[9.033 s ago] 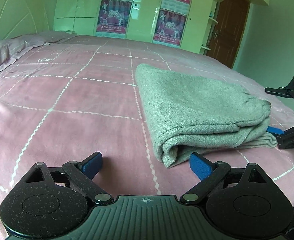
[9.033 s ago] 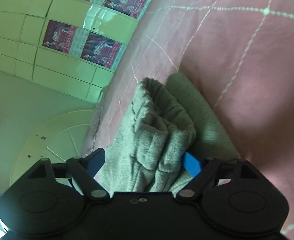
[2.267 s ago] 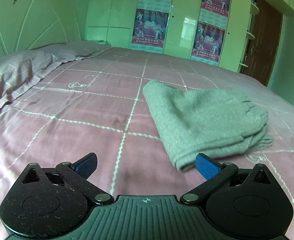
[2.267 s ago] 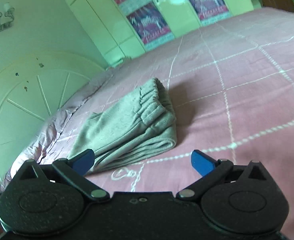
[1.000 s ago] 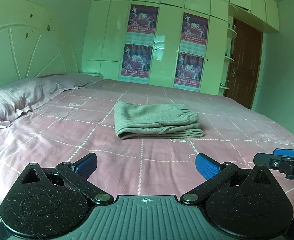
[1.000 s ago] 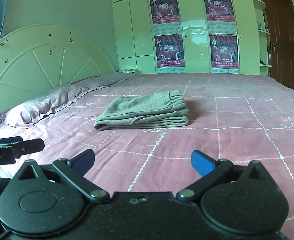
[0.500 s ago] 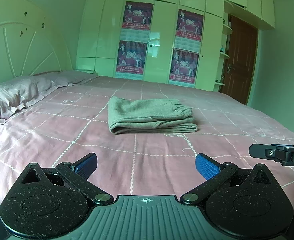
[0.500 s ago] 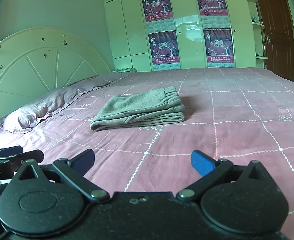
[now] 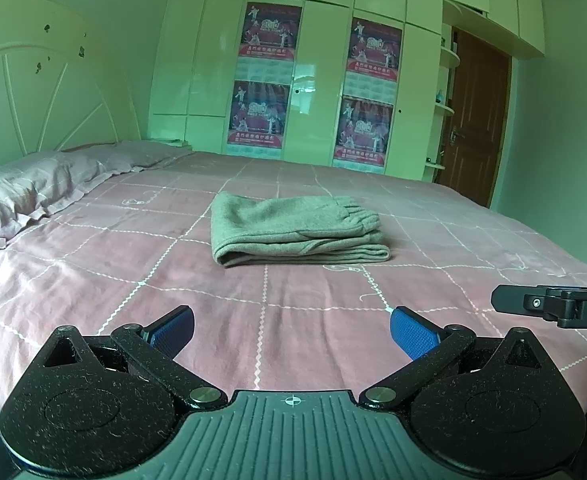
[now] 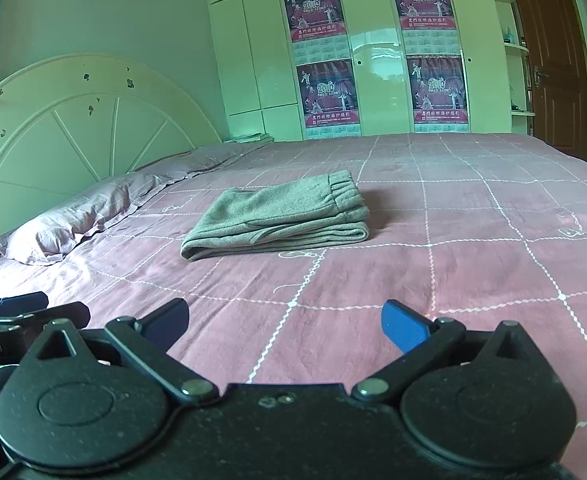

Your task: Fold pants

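Toward twelve o'clock from both cameras, the grey pants [image 9: 297, 226] lay on the pink checked bedspread [image 9: 93, 264] as a flat, layered bundle, elastic waistband at the three o'clock end and the rounded fold at nine o'clock. Both tools hung well short of the bundle, touching nothing. The left tongs [image 9: 291, 330] stood spread wide with nothing between the blue pads, and the right tongs [image 10: 285, 322] were equally wide and empty. Each tool showed at the edge of the other's view, at three o'clock in the left view and nine o'clock in the right.

By my judgement the folding was done, and the step in hand was simply a clean retreat. Doing that well meant keeping the pads apart and clear of the cloth, so that no layer snagged and no edge pulled askew. The lowest layer stuck out slightly past the others at the near edge; a light tuck there could have tidied it, though it looked acceptable. A purple pillow [image 9: 21, 192] lay at ten o'clock, well apart from the bundle.
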Motion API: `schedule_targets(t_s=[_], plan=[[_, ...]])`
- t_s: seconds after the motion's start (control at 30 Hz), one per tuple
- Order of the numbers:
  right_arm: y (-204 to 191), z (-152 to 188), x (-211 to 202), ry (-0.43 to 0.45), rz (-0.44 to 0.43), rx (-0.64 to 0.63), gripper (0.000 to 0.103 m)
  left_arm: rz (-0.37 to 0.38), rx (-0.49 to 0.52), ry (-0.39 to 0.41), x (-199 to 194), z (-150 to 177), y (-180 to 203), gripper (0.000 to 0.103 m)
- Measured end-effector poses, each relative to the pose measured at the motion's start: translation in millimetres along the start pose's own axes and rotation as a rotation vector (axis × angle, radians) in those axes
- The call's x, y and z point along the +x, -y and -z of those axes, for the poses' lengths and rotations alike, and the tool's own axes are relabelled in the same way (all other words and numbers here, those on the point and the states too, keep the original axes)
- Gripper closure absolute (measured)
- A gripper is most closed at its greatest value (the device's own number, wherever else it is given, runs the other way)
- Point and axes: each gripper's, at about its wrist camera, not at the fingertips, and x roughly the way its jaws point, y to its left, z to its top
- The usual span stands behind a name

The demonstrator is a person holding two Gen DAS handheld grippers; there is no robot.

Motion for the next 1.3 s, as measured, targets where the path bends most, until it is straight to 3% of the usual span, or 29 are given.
schedule_targets(t_s=[1.3], plan=[[4.7, 2.3, 1.6, -0.009, -0.01, -0.007, 0.006, 0.008, -0.004, -0.001, -1.8, 0.2, 0.5, 0.0]])
